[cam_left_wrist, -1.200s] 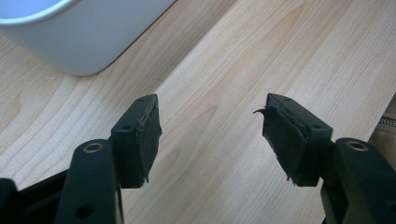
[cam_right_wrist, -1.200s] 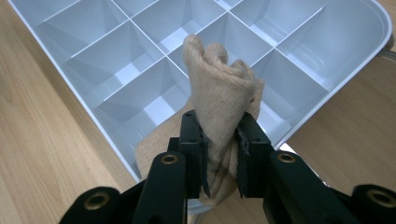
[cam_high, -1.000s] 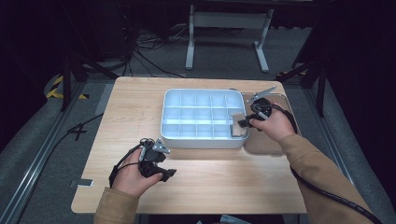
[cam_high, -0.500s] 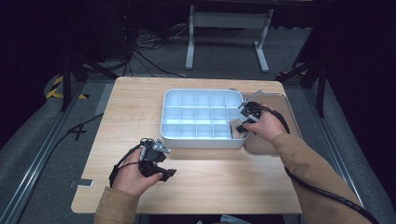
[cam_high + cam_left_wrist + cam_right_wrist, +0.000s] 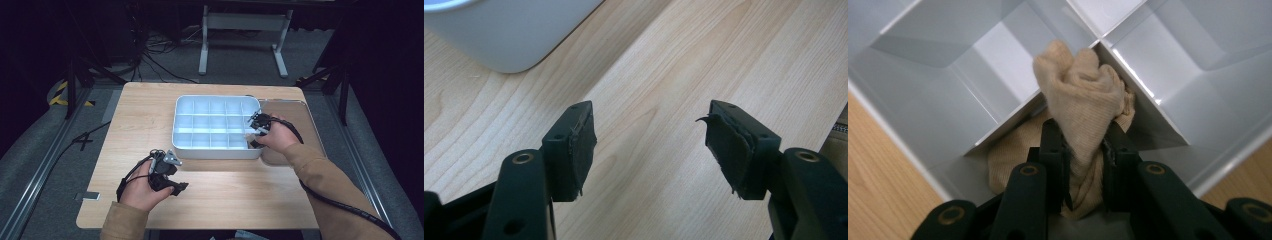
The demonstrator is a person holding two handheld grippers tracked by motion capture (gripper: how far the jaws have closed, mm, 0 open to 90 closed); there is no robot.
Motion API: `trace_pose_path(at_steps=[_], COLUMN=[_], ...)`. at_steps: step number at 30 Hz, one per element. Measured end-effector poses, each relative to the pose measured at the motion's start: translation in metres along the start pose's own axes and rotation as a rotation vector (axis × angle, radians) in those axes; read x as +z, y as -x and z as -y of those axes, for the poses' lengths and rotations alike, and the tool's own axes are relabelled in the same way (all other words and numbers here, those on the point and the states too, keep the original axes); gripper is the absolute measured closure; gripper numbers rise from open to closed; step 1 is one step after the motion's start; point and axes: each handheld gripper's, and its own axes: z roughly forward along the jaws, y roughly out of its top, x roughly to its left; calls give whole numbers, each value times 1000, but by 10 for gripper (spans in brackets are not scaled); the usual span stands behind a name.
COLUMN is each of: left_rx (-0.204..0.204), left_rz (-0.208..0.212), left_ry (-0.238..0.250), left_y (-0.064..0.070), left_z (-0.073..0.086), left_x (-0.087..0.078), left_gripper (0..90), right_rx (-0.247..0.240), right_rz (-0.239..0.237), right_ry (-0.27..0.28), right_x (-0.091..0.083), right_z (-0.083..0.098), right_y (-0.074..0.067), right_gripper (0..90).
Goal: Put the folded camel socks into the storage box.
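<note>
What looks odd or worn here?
The left tool has frayed pads: the black lining peels and curls at its tip. The beige cloth the right tool grips bunches over a divider of the white tray.

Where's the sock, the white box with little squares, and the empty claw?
sock (image 5: 1080,95), right gripper view, on its bunched top.
white box (image 5: 212,151), high view, on its near wall.
left claw (image 5: 649,145), left gripper view, midway between its open tips.
</note>
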Motion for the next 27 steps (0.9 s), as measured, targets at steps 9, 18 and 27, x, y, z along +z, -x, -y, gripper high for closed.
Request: trace_pose_path(at_steps=[9,18,27], left_rx=[-11,-12,-27], left_rz=[-8,-22,-18], left_ry=[-17,-16,-17], left_y=[2,3,3], left_z=[6,9,11], left_x=[-1,-2,-3], left_gripper=[374,373,373], right_rx=[0,17,13], right_rz=[-1,3,6], right_ry=[-60,-108,-98], right_x=[15,18,18], right_z=[-6,-12,-12], right_y=[2,2,1], right_gripper=[747,743,709])
